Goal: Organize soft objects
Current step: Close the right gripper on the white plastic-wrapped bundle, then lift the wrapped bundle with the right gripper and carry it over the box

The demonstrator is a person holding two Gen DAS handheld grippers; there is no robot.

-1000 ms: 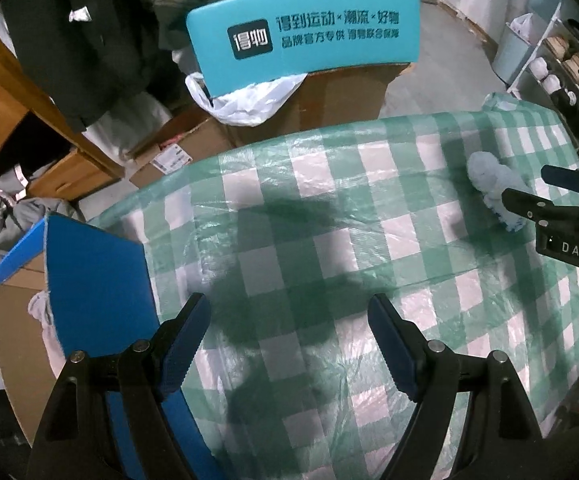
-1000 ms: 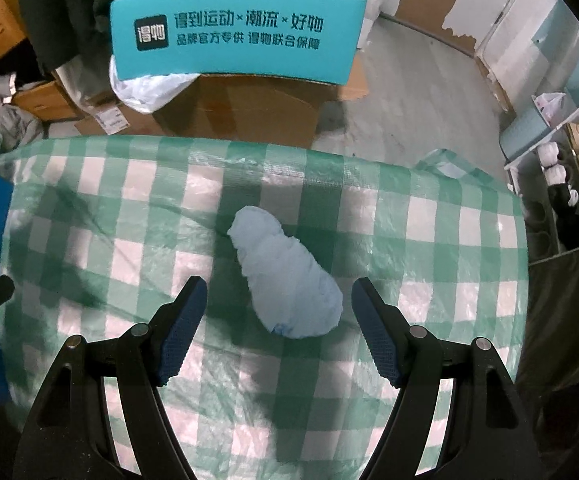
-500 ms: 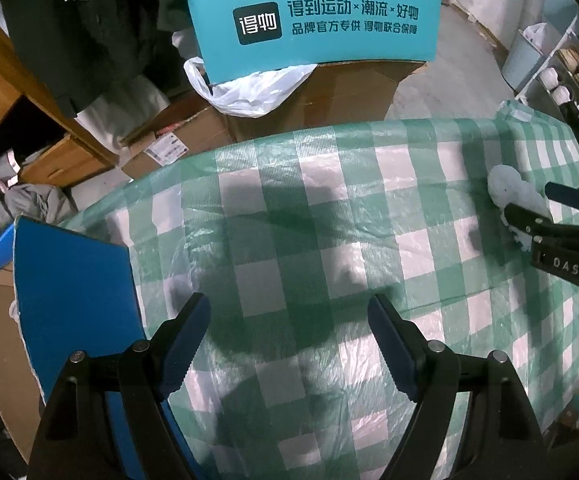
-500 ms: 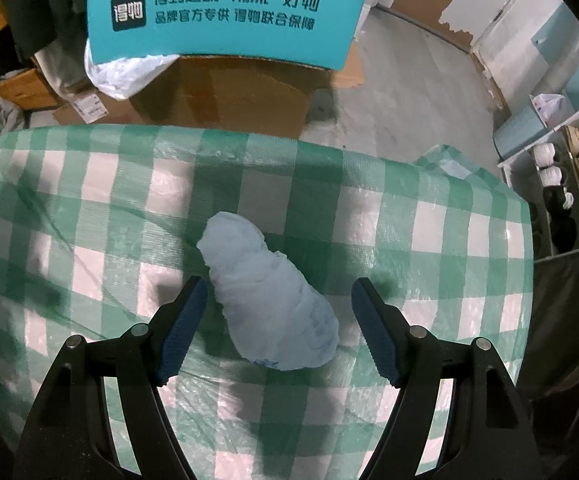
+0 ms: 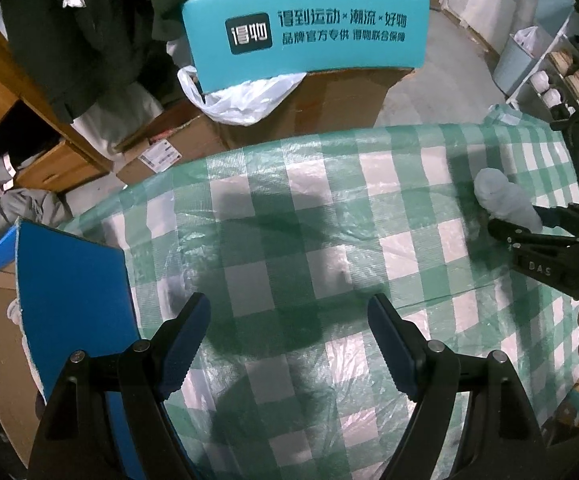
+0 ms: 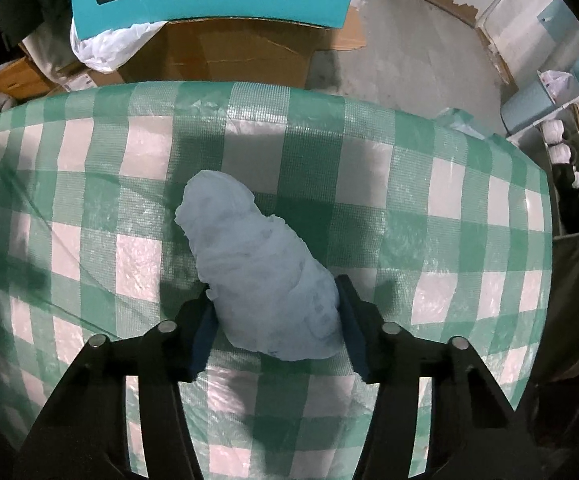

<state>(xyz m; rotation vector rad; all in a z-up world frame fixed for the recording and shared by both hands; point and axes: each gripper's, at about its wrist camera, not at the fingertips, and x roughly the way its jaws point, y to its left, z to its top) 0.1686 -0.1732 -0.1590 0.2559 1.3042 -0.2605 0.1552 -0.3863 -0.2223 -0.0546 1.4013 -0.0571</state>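
Right gripper (image 6: 275, 320) clenched on a white bundle (image 6: 257, 264) on the checked tablecloth (image 6: 429, 208), left gripper (image 5: 289, 344) spread wide beside a blue box (image 5: 73, 292), teal chair (image 5: 305, 36) beyond.

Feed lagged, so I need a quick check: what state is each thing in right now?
White bundle: lying on the checked cloth, gripped at its near end.
Right gripper: shut on the bundle.
Left gripper: open, holding nothing.
Blue-flapped box: open, at the table's left edge.
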